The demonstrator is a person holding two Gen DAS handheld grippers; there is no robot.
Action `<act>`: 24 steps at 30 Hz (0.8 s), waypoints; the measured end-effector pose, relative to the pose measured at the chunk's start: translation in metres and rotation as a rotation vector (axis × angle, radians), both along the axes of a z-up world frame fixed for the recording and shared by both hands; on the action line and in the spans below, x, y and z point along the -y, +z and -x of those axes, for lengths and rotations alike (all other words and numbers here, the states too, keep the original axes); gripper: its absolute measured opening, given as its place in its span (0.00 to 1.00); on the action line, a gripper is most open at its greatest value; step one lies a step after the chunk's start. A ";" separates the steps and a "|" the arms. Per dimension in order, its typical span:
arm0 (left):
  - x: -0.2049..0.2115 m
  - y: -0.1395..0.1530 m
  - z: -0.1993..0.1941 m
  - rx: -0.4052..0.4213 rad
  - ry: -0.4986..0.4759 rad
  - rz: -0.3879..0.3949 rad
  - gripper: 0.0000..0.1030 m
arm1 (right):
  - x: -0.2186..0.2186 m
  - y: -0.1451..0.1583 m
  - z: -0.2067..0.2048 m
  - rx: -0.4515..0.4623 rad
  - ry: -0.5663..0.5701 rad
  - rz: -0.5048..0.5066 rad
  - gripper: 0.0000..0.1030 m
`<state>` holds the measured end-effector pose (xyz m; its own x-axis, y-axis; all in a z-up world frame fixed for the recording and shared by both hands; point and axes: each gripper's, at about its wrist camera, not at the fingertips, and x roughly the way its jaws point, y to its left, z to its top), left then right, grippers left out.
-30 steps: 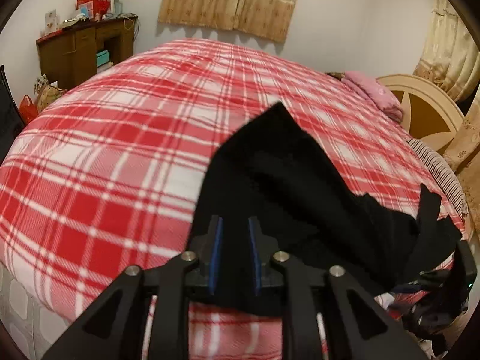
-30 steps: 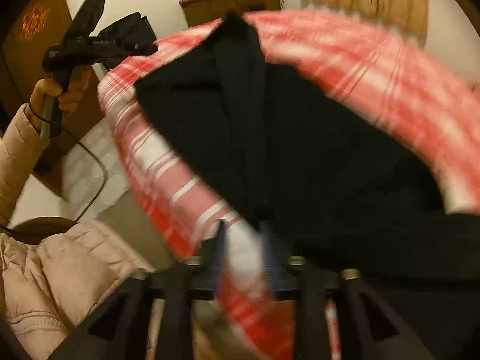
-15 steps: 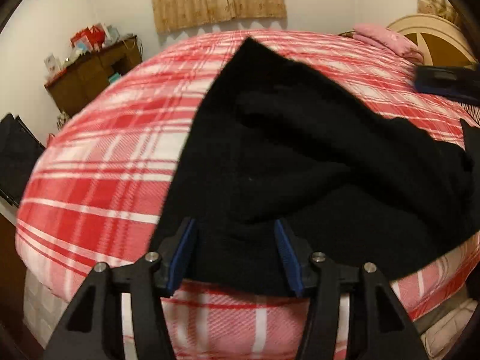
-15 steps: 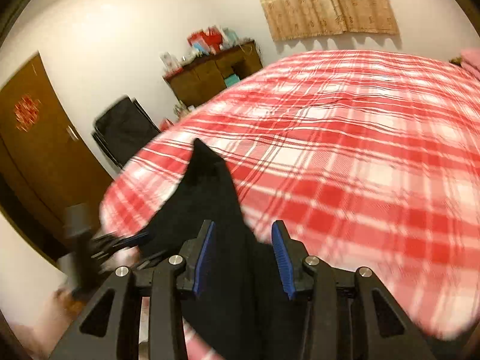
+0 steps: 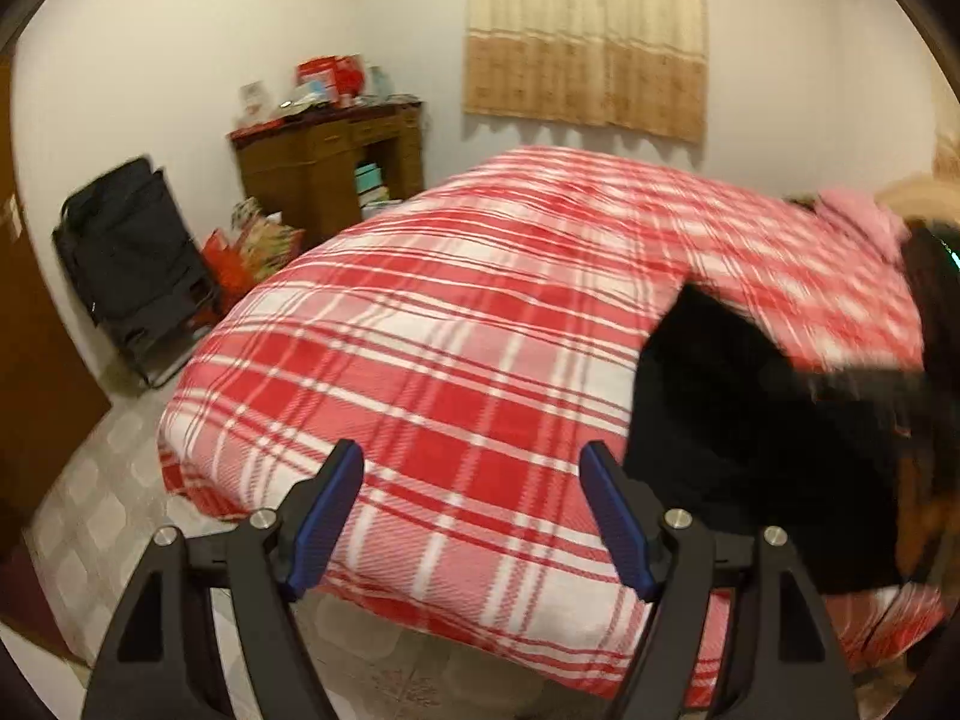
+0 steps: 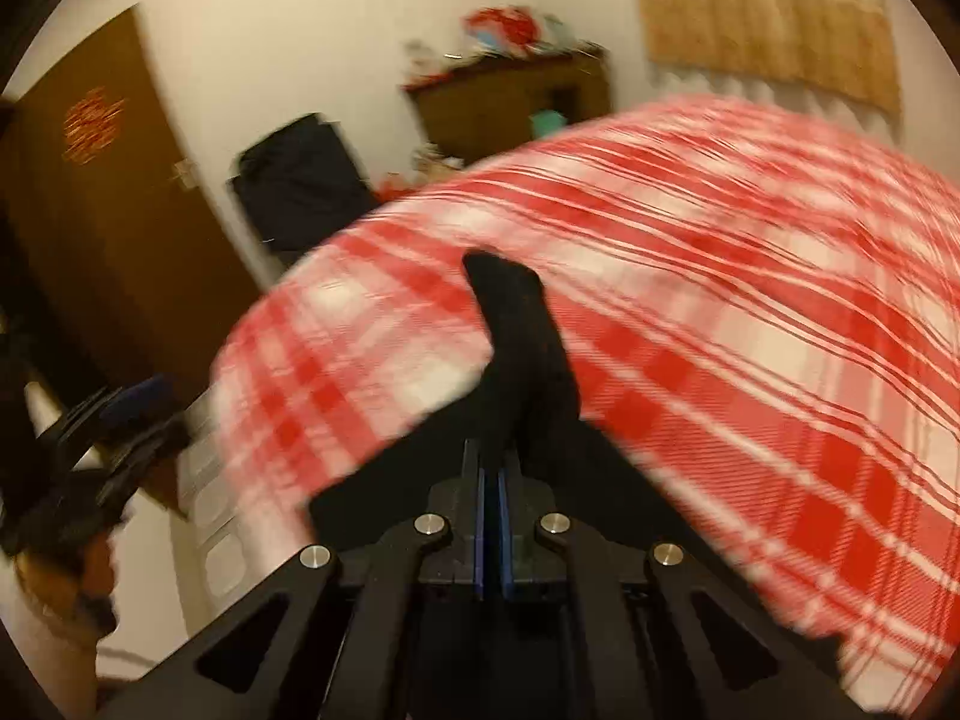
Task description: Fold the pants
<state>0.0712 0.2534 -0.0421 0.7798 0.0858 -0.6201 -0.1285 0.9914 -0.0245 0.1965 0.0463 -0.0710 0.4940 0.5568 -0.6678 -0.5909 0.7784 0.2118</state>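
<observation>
While both views were motion-blurred, the left claw [image 5: 471, 516] was spread wide with nothing between its blue pads, hovering over the near edge of the red plaid bed [image 5: 456, 360]. Black pants [image 5: 750, 420] lay on the bed to its right, apart from it. Right claw [image 6: 492, 480] was pinched narrow on the pants [image 6: 522, 348], fabric rising ahead of it.

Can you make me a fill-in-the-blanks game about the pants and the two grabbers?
1. The left gripper is ____ and holds nothing.
2. The right gripper is shut on the ____ pants.
3. The pants lie on a red and white ____ blanket.

Missing words: open; black; plaid
</observation>
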 end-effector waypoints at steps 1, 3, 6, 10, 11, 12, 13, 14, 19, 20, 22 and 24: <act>-0.004 0.000 0.001 0.004 0.011 0.024 0.74 | -0.012 -0.006 0.017 0.002 0.034 0.004 0.04; -0.003 0.001 0.003 0.009 0.018 0.044 0.74 | -0.022 -0.021 0.037 -0.064 0.074 -0.030 0.05; 0.003 0.001 0.007 0.008 0.010 0.047 0.74 | -0.035 -0.056 0.059 -0.152 0.114 0.005 0.05; 0.015 0.001 0.012 0.006 -0.025 0.038 0.74 | -0.015 -0.067 0.074 -0.223 0.103 -0.066 0.06; 0.018 0.003 0.013 0.007 -0.033 0.030 0.74 | -0.006 -0.061 0.077 -0.220 0.102 -0.092 0.09; 0.023 0.003 0.013 0.009 -0.044 0.020 0.74 | 0.004 -0.053 0.081 -0.205 0.090 -0.118 0.20; 0.026 0.003 0.013 0.010 -0.054 0.016 0.74 | 0.012 -0.047 0.084 -0.183 0.072 -0.143 0.29; 0.030 0.003 0.012 0.010 -0.063 0.016 0.74 | 0.024 -0.037 0.087 -0.146 0.038 -0.183 0.53; 0.053 -0.009 0.006 -0.040 -0.116 0.013 0.74 | 0.093 -0.006 0.087 -0.047 -0.148 -0.368 0.71; 0.057 -0.013 0.007 -0.052 -0.128 0.001 0.74 | 0.107 -0.002 0.086 -0.044 -0.175 -0.385 0.71; 0.060 -0.022 0.010 -0.076 -0.153 -0.003 0.74 | 0.135 0.001 0.086 -0.032 -0.225 -0.370 0.71; 0.060 -0.030 0.013 -0.090 -0.171 0.010 0.74 | 0.160 -0.002 0.087 -0.025 -0.300 -0.331 0.71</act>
